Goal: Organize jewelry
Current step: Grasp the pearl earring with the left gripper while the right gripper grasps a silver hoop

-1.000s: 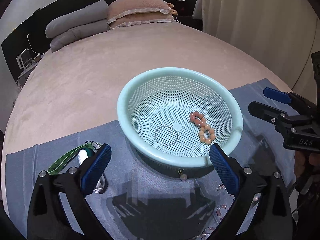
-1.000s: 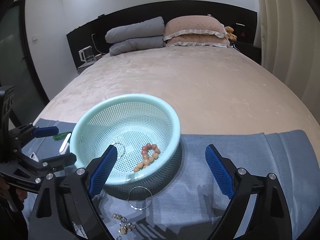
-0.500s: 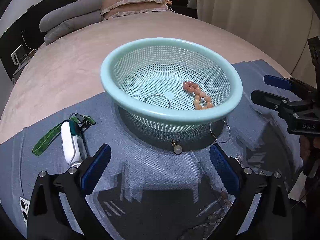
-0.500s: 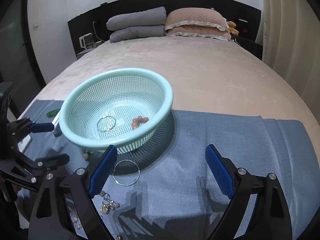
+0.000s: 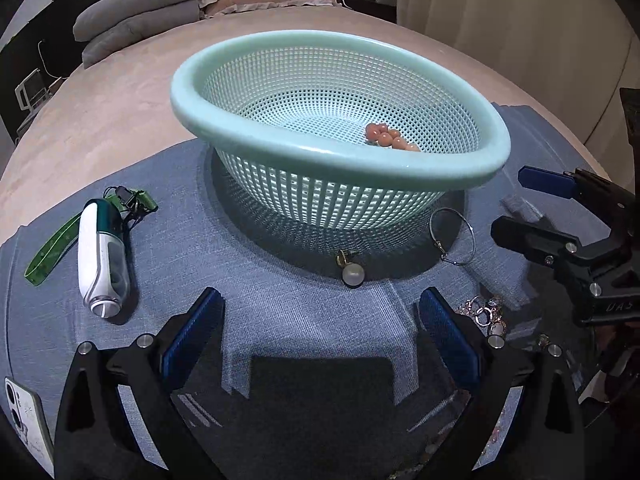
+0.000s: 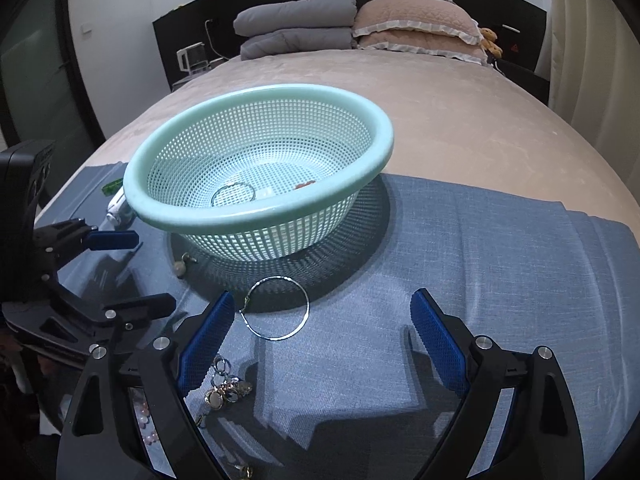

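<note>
Both empty: left gripper (image 5: 318,332) and right gripper (image 6: 322,340), jaws spread wide above the blue cloth (image 6: 460,248). In the mint basket (image 5: 256,80), pink bead bracelet (image 5: 390,138) and a thin ring (image 6: 233,195). On the cloth beside it, hoop earring (image 6: 276,307), pearl pendant (image 5: 353,273), tangled small jewelry (image 6: 226,386).

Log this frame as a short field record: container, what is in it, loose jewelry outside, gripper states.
container: mint basket on blue cloth
inside: pink bead bracelet, thin hoop
loose on cloth: large hoop, pearl pendant, small ring cluster
left gripper: open, empty
right gripper: open, empty
</note>
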